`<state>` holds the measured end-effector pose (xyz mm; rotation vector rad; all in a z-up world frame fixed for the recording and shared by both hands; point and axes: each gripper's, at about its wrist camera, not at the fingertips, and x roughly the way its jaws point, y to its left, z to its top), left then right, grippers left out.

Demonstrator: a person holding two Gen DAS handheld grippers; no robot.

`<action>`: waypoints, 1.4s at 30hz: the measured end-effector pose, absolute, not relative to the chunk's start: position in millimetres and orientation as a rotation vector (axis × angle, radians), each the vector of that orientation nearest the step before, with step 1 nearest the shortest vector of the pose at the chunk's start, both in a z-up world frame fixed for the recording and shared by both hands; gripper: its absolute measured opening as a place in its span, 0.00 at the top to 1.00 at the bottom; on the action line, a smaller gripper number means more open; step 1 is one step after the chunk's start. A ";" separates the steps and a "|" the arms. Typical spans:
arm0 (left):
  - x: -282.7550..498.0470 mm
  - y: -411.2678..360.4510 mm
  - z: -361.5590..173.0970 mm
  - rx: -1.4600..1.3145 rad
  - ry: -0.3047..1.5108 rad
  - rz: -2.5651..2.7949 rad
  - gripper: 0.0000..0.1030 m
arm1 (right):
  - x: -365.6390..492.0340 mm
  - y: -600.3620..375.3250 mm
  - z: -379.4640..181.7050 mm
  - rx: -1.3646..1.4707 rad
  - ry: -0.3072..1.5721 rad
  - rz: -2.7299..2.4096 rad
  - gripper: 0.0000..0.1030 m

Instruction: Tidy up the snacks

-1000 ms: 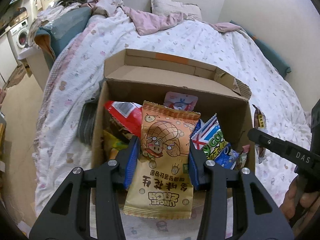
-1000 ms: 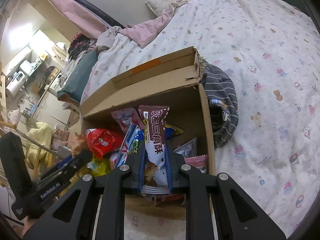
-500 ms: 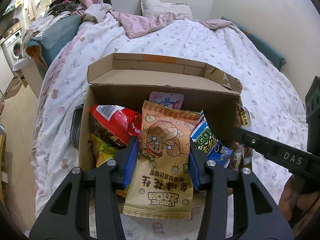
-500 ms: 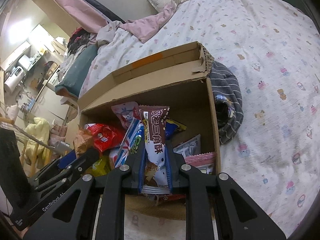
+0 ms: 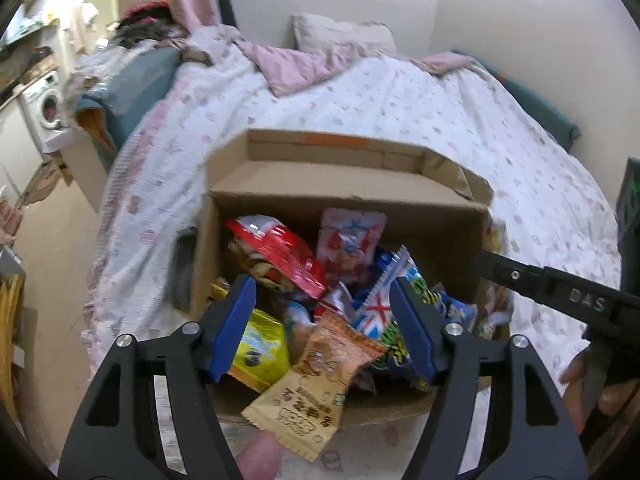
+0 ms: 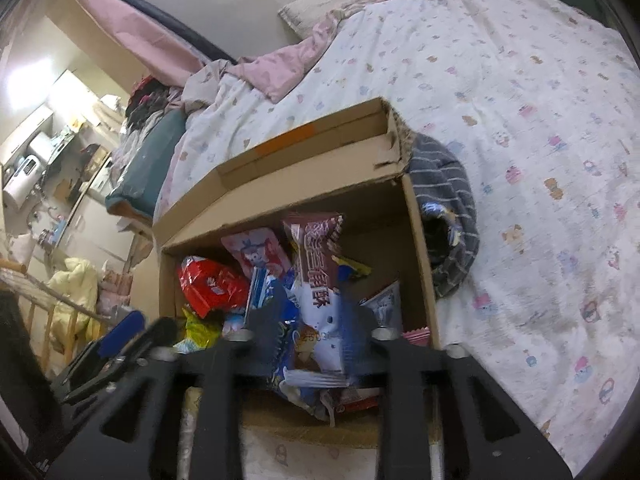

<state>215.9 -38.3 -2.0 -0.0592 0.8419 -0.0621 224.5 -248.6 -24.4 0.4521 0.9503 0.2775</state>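
Two pairs of tongs hang over an open cardboard box of snacks that stands on a bed with a patterned white cover; the left tongs have just been opening, their blue pads stand apart and clear of the orange peanut packet, which lies loose and tilted between them, its lower end over the near edge of the box; the right tongs have also just been opening, blurred in their own view, and the brown-and-white wafer bar stands between the parted fingers, leaning on the other packets, gripped by neither pad as far as the blur allows; inside the box lie a red packet, a pink-and-white packet against the far wall, a yellow packet at the near left, and a blue packet with a flag print; a grey striped cloth is bunched against the box's right side on the bed; a pink blanket and a pillow lie at the head of the bed; a washing machine shows at the far left.
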 end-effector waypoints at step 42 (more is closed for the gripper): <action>40.9 -1.3 15.4 -0.051 0.718 0.011 0.00 | 44.1 -220.0 2.3 0.154 0.733 0.221 0.00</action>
